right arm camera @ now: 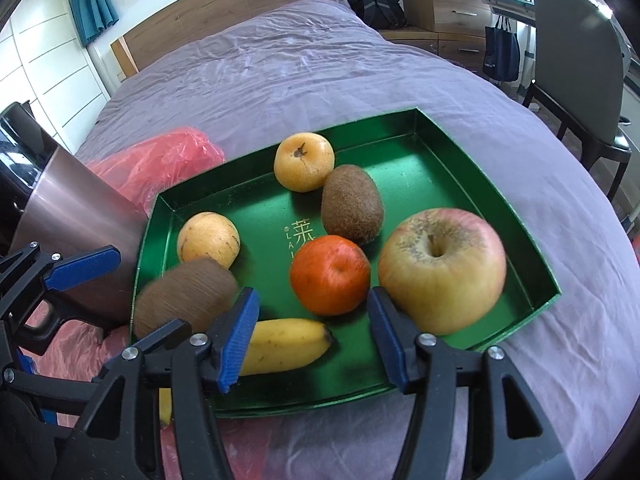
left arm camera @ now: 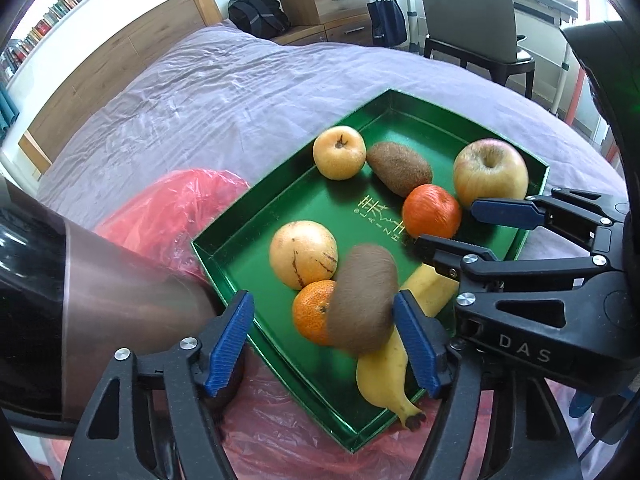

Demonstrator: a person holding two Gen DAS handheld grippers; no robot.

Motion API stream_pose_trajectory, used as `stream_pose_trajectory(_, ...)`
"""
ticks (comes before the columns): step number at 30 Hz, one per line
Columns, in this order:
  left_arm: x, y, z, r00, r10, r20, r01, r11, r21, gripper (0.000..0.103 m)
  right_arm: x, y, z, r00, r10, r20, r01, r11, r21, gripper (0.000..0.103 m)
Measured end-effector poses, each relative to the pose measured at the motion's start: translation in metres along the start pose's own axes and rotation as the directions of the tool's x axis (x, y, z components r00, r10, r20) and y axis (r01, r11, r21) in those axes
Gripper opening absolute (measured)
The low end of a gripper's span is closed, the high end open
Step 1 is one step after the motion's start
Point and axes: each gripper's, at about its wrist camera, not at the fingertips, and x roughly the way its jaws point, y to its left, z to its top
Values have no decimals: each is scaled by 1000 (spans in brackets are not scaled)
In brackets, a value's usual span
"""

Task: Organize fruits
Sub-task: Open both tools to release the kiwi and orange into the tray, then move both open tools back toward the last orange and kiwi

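Observation:
A green tray lies on the bed with two yellow pears, a kiwi, an orange, an apple, a mandarin and a banana. A second kiwi is blurred, above the tray's near end. It touches only my left gripper's right pad; the jaws stand wide open. My right gripper is open, empty, above the orange and beside the apple.
A red plastic bag lies under and left of the tray. A metal cylinder stands at the left. The purple bedspread spreads beyond. A chair, drawers and a backpack stand past the bed.

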Motion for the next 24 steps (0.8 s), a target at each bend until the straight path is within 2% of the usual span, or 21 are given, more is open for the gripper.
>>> stream_pose_trajectory(5,-24,1,-3,1000,-11,26,11,1000,-1,72,-26,1,-3,999,2,36,-2,1000,15,96)
stream_pose_trajectory(13,-73,0,-22,996,-40,75,40,999,5,72,-71,4,-13,997,-2,77,0,1000,23,98)
stream_pose_trajectory(16,-89,3,-34,995,-39,88,39,999,3,72,-88,8,-19,996,-3,86,1,1000,20,103)
stream_pose_trajectory(24,-127,14,-72,995,-16,103,18,1000,-17,72,-126,29,-45,995,3,100,-2,1000,-9,103)
